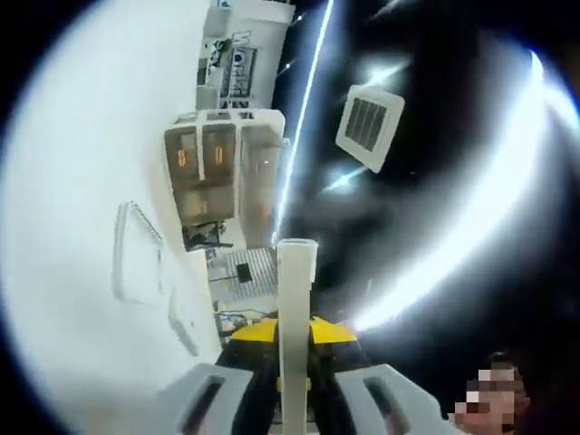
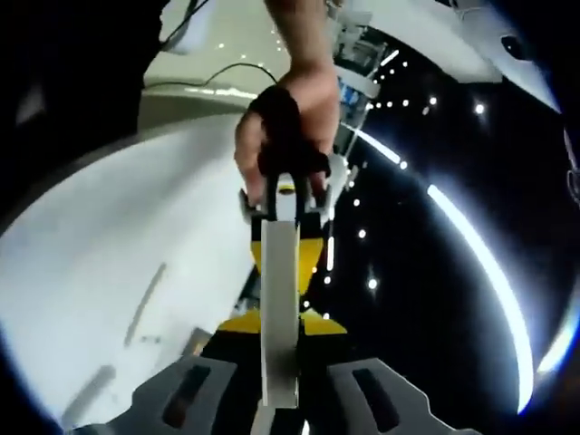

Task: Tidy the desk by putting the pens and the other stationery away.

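Left gripper (image 1: pixel 296 272): we find fingers closed together, nothing between | Right gripper (image 2: pixel 279 272): same, pointing at a hand (image 2: pixel 283 136) gripping the other gripper | Stationery: we see none.

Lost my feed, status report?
Left gripper jaws shut, empty, aimed at the ceiling. Right gripper jaws shut, empty, pointing at the person's hand. No stationery in sight.

On the pale, washed-out counter (image 2: pixel 82 272) in the right gripper view, a thin grey streak (image 2: pixel 145 304) lies slanted, perhaps a pen, with a shorter blurred streak (image 2: pixel 91 390) near it. In the left gripper view, a faint rectangular outline (image 1: pixel 138 254) and a short mark (image 1: pixel 183 328) beside it are too bleached to identify.
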Action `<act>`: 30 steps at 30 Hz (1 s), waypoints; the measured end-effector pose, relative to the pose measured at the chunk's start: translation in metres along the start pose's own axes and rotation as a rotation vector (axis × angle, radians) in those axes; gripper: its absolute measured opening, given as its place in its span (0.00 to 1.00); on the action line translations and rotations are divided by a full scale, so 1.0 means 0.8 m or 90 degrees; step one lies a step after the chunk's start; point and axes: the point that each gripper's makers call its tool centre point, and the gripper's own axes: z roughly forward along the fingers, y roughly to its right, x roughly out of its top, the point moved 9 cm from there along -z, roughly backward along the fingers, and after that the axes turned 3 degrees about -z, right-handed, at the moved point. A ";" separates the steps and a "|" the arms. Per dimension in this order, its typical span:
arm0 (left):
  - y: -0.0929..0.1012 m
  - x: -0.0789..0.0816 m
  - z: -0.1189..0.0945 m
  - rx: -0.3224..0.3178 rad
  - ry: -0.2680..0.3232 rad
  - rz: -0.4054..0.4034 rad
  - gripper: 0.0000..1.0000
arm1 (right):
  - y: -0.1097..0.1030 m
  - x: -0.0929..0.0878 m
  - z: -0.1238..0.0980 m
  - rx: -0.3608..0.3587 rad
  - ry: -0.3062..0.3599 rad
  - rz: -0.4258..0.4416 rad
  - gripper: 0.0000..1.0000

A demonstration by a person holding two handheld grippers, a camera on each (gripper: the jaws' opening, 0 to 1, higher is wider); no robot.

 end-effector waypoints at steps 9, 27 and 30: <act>0.025 -0.001 -0.001 -0.054 -0.003 0.105 0.21 | 0.015 -0.005 -0.010 -0.031 0.009 0.046 0.09; 0.076 0.012 -0.067 0.096 0.033 0.662 0.72 | 0.043 -0.079 -0.011 -0.001 -0.107 0.218 0.09; 0.077 0.002 -0.072 0.113 0.018 0.712 0.81 | 0.052 -0.100 -0.012 -0.006 -0.129 0.259 0.09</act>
